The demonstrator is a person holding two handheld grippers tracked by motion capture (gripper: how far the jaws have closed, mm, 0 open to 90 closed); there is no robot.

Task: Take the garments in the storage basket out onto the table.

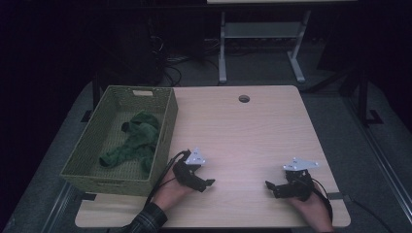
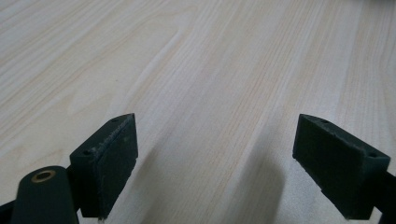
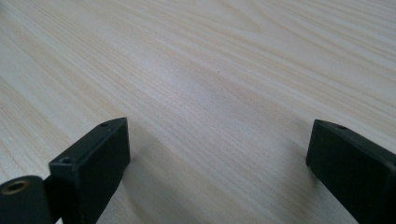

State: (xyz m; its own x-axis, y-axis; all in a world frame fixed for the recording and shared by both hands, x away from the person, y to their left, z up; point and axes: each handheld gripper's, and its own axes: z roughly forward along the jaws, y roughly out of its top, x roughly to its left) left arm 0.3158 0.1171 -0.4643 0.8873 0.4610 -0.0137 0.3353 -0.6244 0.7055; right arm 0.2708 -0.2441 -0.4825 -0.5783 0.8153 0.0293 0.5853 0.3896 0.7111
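Both tools sit low on the pale wood-grain tabletop (image 1: 252,131), lower part of the high view. Left tool (image 1: 208,184) at lower centre-left, jaws spread wide with bare wood between them; its own view shows the left tool (image 2: 215,163) holding nothing. Right tool (image 1: 270,186) at lower right, tips pointing toward frame left, jaws likewise spread and nothing between; the right tool (image 3: 217,172) looks along bare grain. The two tools are well apart, tips facing each other. Green woven rectangular basket (image 1: 92,141) sits at the left edge of the tabletop, just beside the left tool's hand. Crumpled dark green cloth (image 1: 133,141) lies inside the basket, on its floor toward the right wall, touched by neither tool.
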